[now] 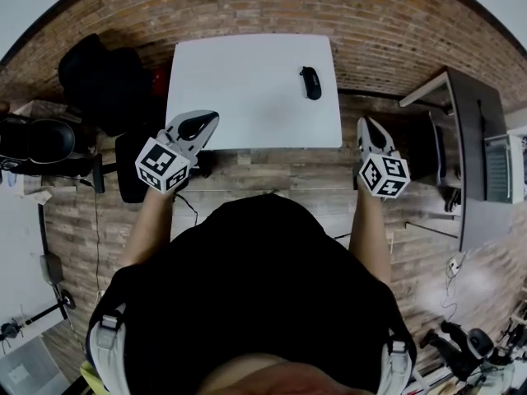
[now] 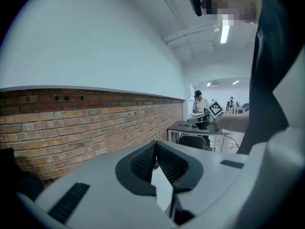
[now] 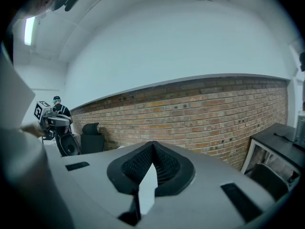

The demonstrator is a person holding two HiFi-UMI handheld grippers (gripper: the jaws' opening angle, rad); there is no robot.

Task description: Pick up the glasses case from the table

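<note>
A black glasses case [image 1: 310, 82] lies on the white table [image 1: 247, 97], toward its far right corner. My left gripper [image 1: 210, 118] hovers over the table's near left edge, well left of the case. The jaws there meet at the tip with nothing between them, and the left gripper view shows the same shut left gripper [image 2: 155, 147]. My right gripper [image 1: 365, 123] hangs just off the table's near right corner, short of the case. In its own view the right gripper [image 3: 153, 144] is also shut and empty. Neither gripper view shows the case.
A brick wall [image 1: 272, 6] runs behind the table. Black chairs and bags [image 1: 107, 76] stand at the left, and a dark desk [image 1: 469, 138] stands at the right. Cables lie on the wooden floor [image 1: 272, 175]. A person [image 2: 199, 104] stands far off.
</note>
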